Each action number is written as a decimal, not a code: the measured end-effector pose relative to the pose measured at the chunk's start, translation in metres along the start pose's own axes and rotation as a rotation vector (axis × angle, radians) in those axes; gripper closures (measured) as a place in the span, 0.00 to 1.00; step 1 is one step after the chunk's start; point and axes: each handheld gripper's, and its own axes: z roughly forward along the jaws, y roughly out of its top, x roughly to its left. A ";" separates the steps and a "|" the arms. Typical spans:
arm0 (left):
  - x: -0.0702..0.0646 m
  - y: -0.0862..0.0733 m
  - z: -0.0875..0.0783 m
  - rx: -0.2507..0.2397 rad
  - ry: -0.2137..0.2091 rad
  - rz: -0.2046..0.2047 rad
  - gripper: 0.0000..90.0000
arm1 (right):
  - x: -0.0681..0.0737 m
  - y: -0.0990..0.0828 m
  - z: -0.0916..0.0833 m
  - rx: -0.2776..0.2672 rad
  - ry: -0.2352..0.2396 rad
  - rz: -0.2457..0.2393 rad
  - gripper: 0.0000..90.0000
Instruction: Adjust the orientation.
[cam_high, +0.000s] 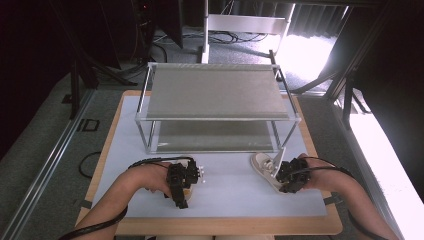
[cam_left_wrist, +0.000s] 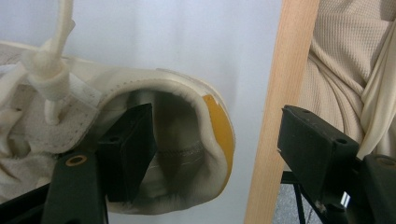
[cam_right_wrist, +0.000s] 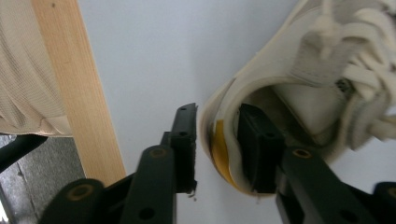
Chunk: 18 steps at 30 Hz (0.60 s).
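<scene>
On the white mat (cam_high: 220, 190) before the shelf rack (cam_high: 215, 107), each gripper straddles a sneaker heel. The left gripper (cam_left_wrist: 210, 154) stands released around the left sneaker (cam_left_wrist: 187, 140); the right gripper (cam_right_wrist: 217, 149) is nearly clenched on the right sneaker (cam_right_wrist: 280, 93). Seat both grips squarely on the heel collars before lifting.

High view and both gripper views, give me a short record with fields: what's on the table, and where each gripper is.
surface: white mat on a wooden board
rack: two-shelf metal rack at the back of the mat
left shoe: cream, one jaw of the left gripper inside its heel opening, the other outside, wide of the heel
right shoe: cream, its heel wall between the jaws of the right gripper
heel tabs: yellow
</scene>
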 end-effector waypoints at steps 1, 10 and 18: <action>0.000 0.000 0.000 -0.002 0.000 0.000 0.30 | 0.000 0.001 0.001 0.007 -0.011 -0.002 0.83; -0.001 0.000 -0.003 -0.006 0.009 0.002 0.30 | 0.001 0.019 -0.002 -0.033 0.056 0.084 0.86; -0.002 0.002 -0.004 -0.011 0.010 0.023 0.30 | 0.012 0.048 -0.008 -0.118 0.078 0.049 0.79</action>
